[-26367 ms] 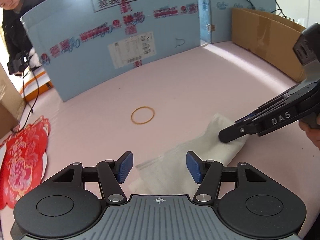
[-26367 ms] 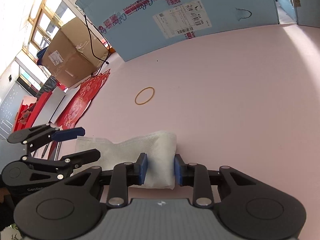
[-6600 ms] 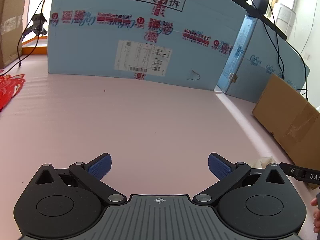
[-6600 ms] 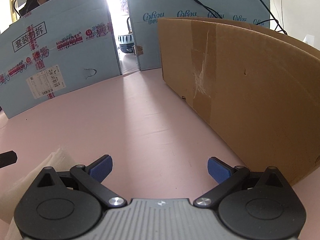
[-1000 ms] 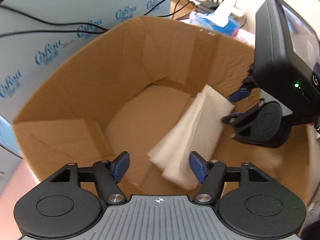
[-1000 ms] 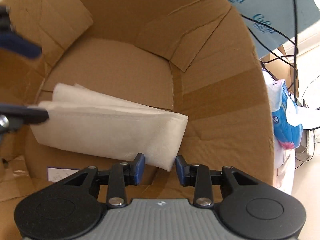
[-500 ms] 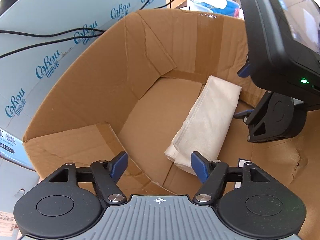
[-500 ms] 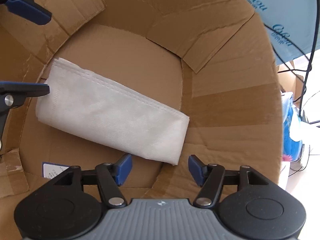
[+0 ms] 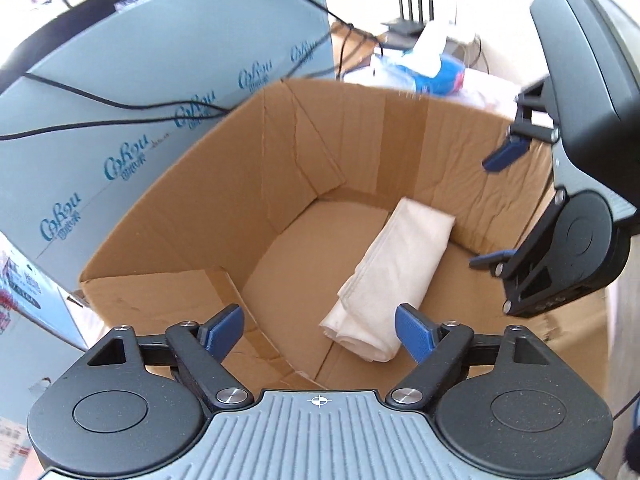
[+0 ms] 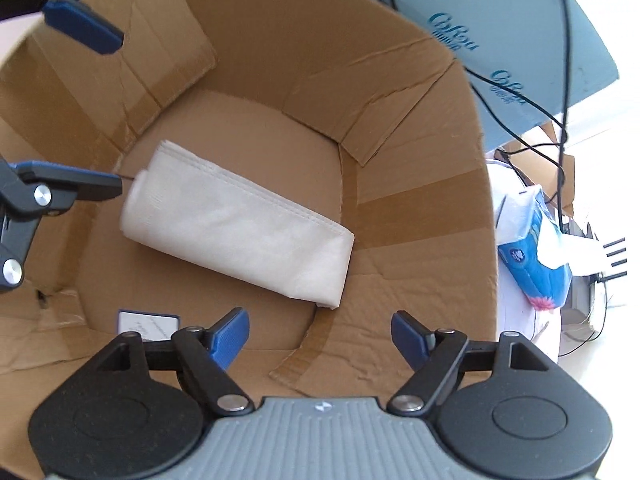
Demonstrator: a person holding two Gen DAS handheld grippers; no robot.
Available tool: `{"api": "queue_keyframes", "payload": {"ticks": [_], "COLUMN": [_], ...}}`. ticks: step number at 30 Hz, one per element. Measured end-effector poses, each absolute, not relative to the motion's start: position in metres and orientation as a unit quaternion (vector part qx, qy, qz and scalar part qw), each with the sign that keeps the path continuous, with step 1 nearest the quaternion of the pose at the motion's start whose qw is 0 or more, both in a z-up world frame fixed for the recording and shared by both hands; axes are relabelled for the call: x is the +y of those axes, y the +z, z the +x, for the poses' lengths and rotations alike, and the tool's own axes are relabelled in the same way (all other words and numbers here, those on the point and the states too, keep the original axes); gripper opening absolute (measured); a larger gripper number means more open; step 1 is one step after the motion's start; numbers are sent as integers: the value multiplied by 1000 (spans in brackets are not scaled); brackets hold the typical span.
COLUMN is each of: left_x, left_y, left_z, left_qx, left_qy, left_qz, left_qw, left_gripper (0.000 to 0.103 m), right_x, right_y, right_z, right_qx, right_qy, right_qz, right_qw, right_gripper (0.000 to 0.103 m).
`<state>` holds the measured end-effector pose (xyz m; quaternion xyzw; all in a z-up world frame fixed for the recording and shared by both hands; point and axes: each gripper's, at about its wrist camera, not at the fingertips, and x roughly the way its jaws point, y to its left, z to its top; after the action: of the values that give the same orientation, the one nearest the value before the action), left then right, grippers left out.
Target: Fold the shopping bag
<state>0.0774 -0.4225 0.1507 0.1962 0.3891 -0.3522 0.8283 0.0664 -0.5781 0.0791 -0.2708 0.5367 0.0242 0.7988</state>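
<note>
both my grippers hang over an open brown cardboard box (image 9: 208,208), taped along its seams, flaps folded inward. the folded white shopping bag (image 10: 240,228) lies flat on the box floor, touching neither tool. my left gripper (image 9: 319,326) and right gripper (image 10: 320,336) have just been opening and stand wide, nothing between the pads. a small white label (image 10: 147,326) sits on the floor; its print is too small to read. behind, pale blue panels (image 9: 120,92) carry a repeated blue logo i can't read surely, with black cables draped across. a blue tissue pack (image 10: 534,264) sits outside.
</note>
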Motion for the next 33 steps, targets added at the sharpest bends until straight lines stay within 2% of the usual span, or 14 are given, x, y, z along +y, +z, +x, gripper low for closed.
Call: {"api": "queue_keyframes", "payload": {"ticks": [6, 16, 25, 33], "left_x": [-400, -336, -260, -178], "left_y": [167, 185, 188, 173], "left_z": [64, 37, 1, -26], "left_qx": [357, 291, 233, 246], "left_qy": [-344, -355, -391, -313], "left_qz": [138, 49, -31, -37], "left_qw": [857, 887, 890, 917], "left_gripper": [97, 103, 103, 103], "right_x": [-574, -561, -509, -424], "right_y": [93, 123, 147, 150], "right_z": [52, 14, -37, -73], "right_qx": [520, 453, 385, 343], "right_qy": [16, -3, -4, 38], "right_qz": [-230, -127, -36, -24], "right_qw": [822, 882, 922, 938], "right_gripper": [81, 82, 82, 83]}}
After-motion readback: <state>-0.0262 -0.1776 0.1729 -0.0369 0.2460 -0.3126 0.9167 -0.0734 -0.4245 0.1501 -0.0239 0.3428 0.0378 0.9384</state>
